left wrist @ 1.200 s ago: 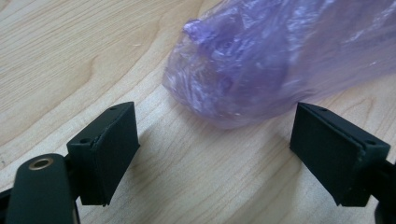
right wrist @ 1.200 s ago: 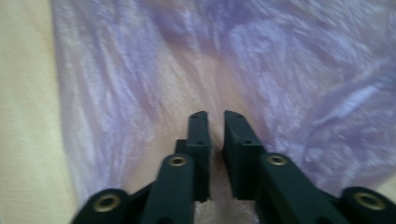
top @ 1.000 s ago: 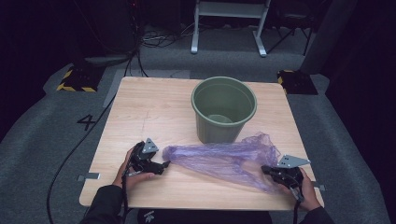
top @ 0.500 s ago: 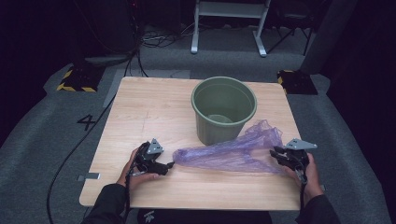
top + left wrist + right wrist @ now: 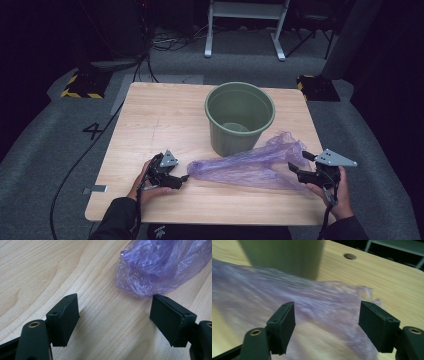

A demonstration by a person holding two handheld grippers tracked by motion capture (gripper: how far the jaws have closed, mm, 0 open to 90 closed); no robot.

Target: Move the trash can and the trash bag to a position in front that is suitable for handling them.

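Note:
A crumpled purple plastic bag (image 5: 245, 167) lies stretched across the near half of the wooden table (image 5: 160, 115), in front of a green bucket (image 5: 240, 117). My left gripper (image 5: 183, 178) rests low at the bag's left end. Its jaws have just been closing a little and stand open, with bare wood between them and the bag (image 5: 160, 267) just ahead. My right gripper (image 5: 298, 164) is lifted at the bag's right end. Its jaws have just been opening and stand wide, pressing on nothing; the bag (image 5: 312, 307) spreads beyond them, with the bucket (image 5: 284, 255) behind.
The table's right edge runs close to the right hand. A round hole (image 5: 350, 256) sits in the tabletop beyond the bucket. A metal stand (image 5: 245, 25), cables and a yellow-striped block (image 5: 80, 85) are on the grey floor behind the table.
The right gripper opened from shut and rose, moving up from the table's near edge. The bag's right end was drawn toward the bucket and now lies loose. The left hand stayed put.

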